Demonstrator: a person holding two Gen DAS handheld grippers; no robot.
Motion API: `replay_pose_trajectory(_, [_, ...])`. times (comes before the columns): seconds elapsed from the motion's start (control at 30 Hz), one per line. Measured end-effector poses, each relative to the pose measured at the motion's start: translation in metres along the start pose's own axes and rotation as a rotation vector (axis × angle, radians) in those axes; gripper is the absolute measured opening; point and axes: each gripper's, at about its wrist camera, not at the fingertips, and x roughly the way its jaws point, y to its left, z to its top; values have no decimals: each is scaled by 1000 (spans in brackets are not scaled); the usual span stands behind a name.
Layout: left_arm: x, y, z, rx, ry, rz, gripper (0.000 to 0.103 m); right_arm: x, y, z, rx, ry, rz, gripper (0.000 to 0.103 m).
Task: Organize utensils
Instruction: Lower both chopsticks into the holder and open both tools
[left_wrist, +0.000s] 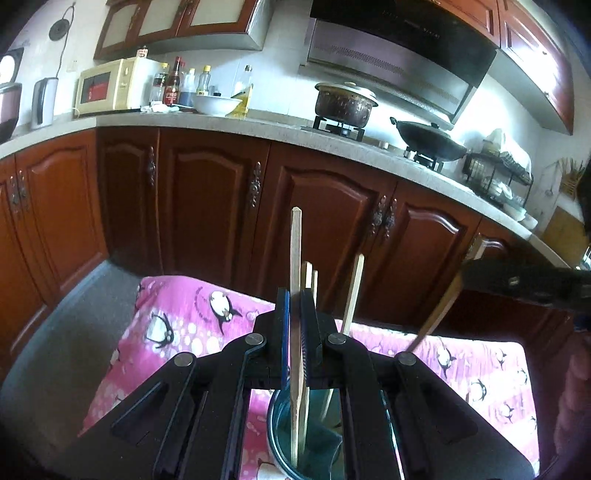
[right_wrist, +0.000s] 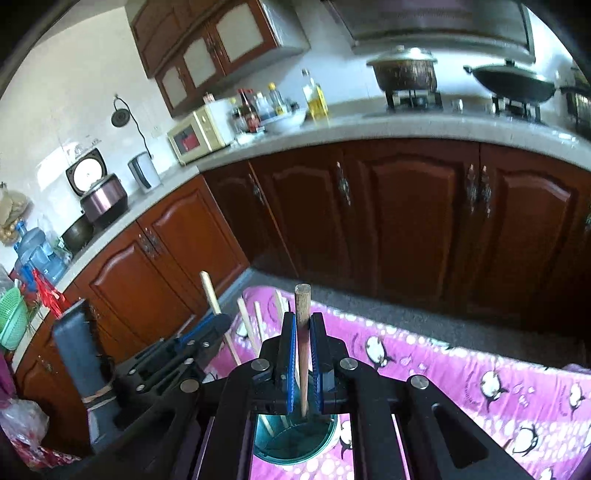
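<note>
My left gripper (left_wrist: 295, 314) is shut on a pale wooden chopstick (left_wrist: 295, 258) that stands upright with its lower end inside a teal cup (left_wrist: 280, 443). Other chopsticks (left_wrist: 352, 295) lean in the cup. My right gripper (right_wrist: 303, 343) is shut on a brown wooden stick (right_wrist: 303, 314), held upright with its lower end over the same teal cup (right_wrist: 295, 446). The left gripper shows in the right wrist view (right_wrist: 207, 328) to the left, with chopsticks (right_wrist: 247, 328) beside it. The right gripper's dark body shows in the left wrist view (left_wrist: 524, 284) at right.
The cup stands on a pink penguin-print cloth (left_wrist: 177, 325) over a low surface. Brown kitchen cabinets (left_wrist: 332, 206) and a counter with a microwave (left_wrist: 110, 86), bottles, a pot (left_wrist: 345, 103) and a wok (left_wrist: 428, 138) lie behind. Grey floor (left_wrist: 55, 332) is at left.
</note>
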Motion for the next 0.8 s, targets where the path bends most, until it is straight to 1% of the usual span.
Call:
replay_pose_trajectory(0.27, [2,-1,-18,-2,40,-6,4,38,-10,-12,33,74,3,7])
replay_pose_trajectory(0.57, [8,2,-29,-23,76,-3,4,44,-13,-13,56,63,18,7])
replay_pose_trajectory(0.67, [9,4,-29,-32,86,5,4,45,-14,-16,63,74,20,11])
replay_pose_trajectory(0.73, [9,5,-29,-38,94,3,5,46,-15,-19,61,79,12,18])
replay_pose_trajectory(0.8, [10,6,-29,-38,106,8,9,45,-16,-21,67,79,14,20])
